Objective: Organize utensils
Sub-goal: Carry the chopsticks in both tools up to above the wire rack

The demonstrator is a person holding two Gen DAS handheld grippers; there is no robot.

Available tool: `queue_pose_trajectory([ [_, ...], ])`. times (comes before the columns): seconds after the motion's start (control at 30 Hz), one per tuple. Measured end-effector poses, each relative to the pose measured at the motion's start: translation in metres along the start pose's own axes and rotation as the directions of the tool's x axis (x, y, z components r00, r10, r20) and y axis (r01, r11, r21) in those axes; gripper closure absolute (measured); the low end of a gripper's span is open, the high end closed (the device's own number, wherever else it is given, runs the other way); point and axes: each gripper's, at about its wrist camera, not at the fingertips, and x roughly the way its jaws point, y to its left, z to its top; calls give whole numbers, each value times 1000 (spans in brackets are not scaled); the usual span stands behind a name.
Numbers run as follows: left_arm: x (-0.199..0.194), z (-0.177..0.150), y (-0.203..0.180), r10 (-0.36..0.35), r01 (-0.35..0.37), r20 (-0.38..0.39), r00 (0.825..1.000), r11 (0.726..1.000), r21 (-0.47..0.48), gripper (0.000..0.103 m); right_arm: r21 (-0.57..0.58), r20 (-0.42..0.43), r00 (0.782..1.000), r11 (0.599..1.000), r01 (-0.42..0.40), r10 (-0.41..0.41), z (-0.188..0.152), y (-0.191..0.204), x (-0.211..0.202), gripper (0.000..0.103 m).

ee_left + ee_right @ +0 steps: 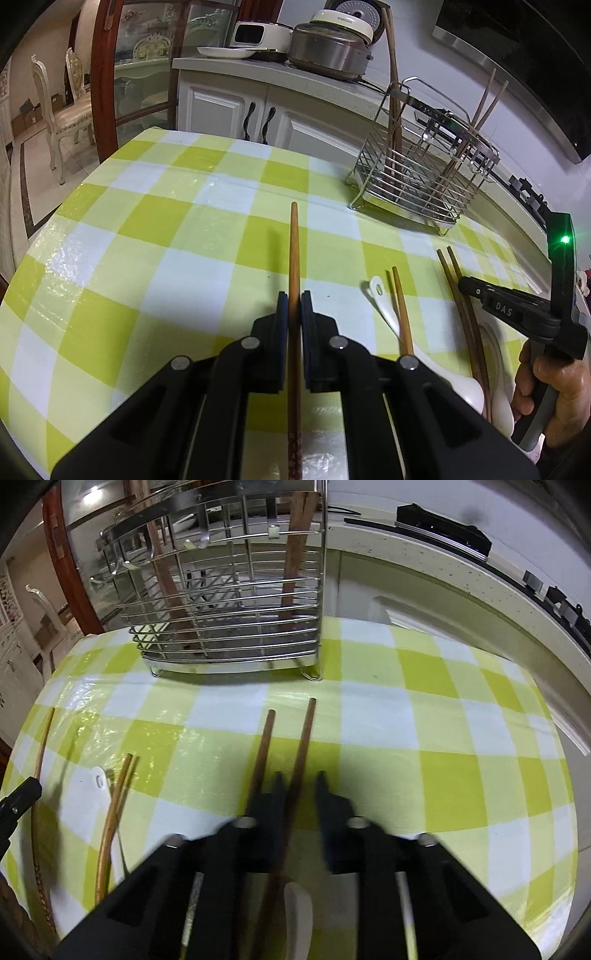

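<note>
My left gripper (294,299) is shut on a light wooden chopstick (294,251) that points away over the green checked tablecloth (155,236). My right gripper (300,786) is blurred, low over two dark chopsticks. One dark chopstick (304,734) lies between its fingers, against the left pad and apart from the right pad. The other dark chopstick (264,746) lies outside the left finger. In the left wrist view the right gripper (467,286) sits over the dark chopsticks (456,280). The wire utensil rack (417,177) (229,627) stands beyond with chopsticks upright in it.
A white spoon (382,295) (98,779) and a light chopstick (400,310) lie between the grippers. Another white spoon (299,915) lies under the right gripper. A hand (546,384) holds the right gripper. A counter with a rice cooker (332,44) runs behind the table.
</note>
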Motion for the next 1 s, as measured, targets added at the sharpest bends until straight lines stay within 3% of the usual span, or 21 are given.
queue_pose_trajectory([
  [0.23,-19,4,-4,-21,21,41,999,1000,5,96,17,55,995,996,-85,83,1,-5,-27,93],
  [1.0,-108,17,-55,-17,-6,203,979,994,111,96,-19,298,940,986,-167,165,-11,-20,-172,94],
])
